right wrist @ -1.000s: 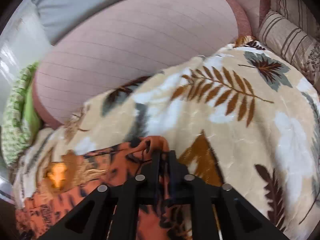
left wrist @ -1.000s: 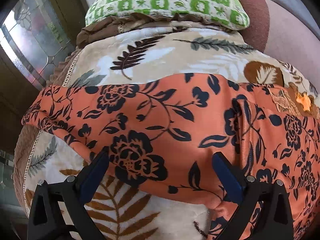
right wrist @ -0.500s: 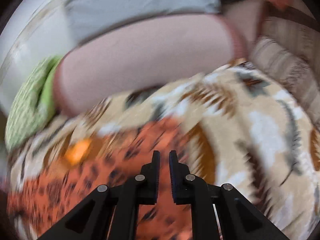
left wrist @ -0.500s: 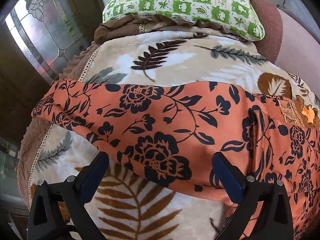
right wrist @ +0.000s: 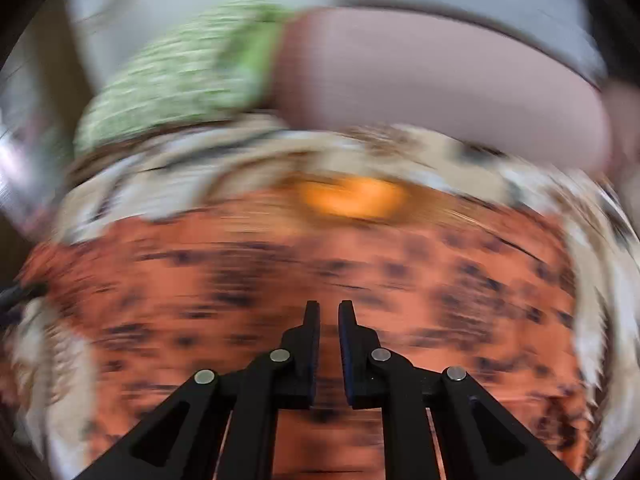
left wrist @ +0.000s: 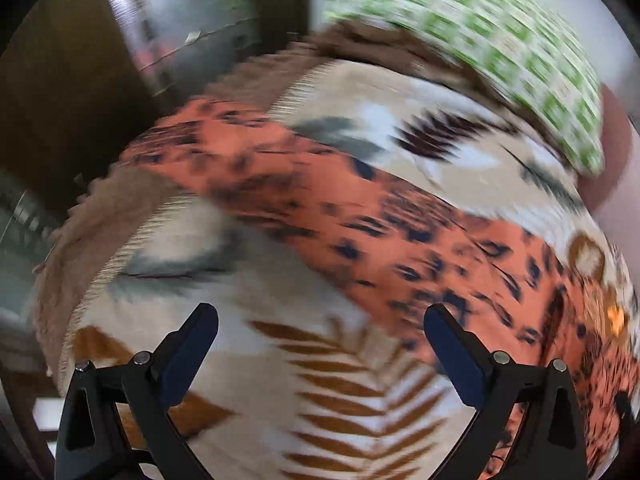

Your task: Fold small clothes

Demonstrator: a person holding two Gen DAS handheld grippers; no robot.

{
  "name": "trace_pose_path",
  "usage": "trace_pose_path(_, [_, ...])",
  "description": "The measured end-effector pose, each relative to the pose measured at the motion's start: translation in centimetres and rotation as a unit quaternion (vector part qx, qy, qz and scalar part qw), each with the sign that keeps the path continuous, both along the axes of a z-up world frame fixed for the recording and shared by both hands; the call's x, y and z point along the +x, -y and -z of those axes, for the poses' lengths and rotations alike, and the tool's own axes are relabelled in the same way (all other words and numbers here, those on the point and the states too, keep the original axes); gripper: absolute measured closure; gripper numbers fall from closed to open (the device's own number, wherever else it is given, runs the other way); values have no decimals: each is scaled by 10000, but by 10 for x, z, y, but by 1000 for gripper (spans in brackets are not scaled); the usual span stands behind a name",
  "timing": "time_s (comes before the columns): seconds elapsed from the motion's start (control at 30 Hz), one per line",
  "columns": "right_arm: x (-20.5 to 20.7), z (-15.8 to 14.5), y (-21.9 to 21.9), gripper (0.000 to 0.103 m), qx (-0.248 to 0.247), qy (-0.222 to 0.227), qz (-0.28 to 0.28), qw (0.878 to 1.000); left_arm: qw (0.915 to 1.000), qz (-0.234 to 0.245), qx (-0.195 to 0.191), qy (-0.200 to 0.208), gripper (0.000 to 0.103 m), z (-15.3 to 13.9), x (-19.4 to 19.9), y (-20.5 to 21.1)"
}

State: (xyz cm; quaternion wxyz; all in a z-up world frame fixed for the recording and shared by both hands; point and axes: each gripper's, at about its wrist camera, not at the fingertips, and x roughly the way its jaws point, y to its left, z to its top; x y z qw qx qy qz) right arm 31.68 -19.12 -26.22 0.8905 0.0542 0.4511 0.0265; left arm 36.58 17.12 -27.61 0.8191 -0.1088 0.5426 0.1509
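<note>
An orange garment with a black flower print (left wrist: 360, 208) lies spread across the leaf-patterned blanket (left wrist: 304, 360). In the left wrist view it runs as a band from upper left to lower right. My left gripper (left wrist: 320, 320) is open and empty, above the blanket just in front of the garment's near edge. In the right wrist view the garment (right wrist: 360, 280) fills the middle, with an orange patch (right wrist: 352, 196) at its far edge. My right gripper (right wrist: 329, 310) hovers over it, its jaws nearly closed with a thin gap and nothing between them. Both views are blurred by motion.
A green checked pillow (left wrist: 500, 48) lies at the far end of the blanket, also in the right wrist view (right wrist: 180, 76). A pink sofa backrest (right wrist: 440, 80) stands behind. A dark wooden door frame with glass (left wrist: 120, 40) is at the left, past the blanket's edge.
The right gripper let go of the garment's corner and swung left over the spread cloth. The left gripper turned left and pulled back, so the garment now lies beyond its fingers.
</note>
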Motion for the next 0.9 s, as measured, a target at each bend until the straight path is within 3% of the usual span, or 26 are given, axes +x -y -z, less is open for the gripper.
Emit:
trace_pose_path(0.2, [10, -21, -144, 91, 475, 58, -1519, 9872, 9918, -1256, 186, 142, 0, -8, -24, -92])
trace_pose_path(0.3, [10, -24, -186, 91, 708, -31, -1742, 9822, 9904, -1350, -284, 36, 0, 7, -15, -129])
trace_pose_path(0.37, [8, -15, -200, 91, 683, -119, -1798, 9813, 9880, -1306, -829, 31, 0, 17, -7, -148])
trace_pose_path(0.47, [5, 8, -202, 91, 497, -301, -1696, 9838, 9794, -1142, -1655, 176, 0, 26, 7, -169])
trace_pose_path(0.63, [23, 41, -178, 91, 510, -515, -1247, 9895, 9647, -910, -2414, 530, 1, 27, 31, -184])
trace_pose_path(0.7, [27, 51, -168, 91, 527, -566, -1084, 9911, 9627, -793, -2530, 544, 9, 31, 38, -185])
trace_pose_path(0.73, [30, 55, -165, 91, 566, -604, -1066, 9908, 9577, -753, -2725, 543, 13, 39, 42, -186])
trace_pose_path(0.8, [30, 61, -159, 91, 700, -529, -1127, 9897, 9521, -731, -2940, 418, 32, 54, 54, -187])
trace_pose_path(0.9, [26, 61, -156, 91, 730, -369, -1235, 9890, 9573, -715, -2770, 427, 38, 56, 59, -188])
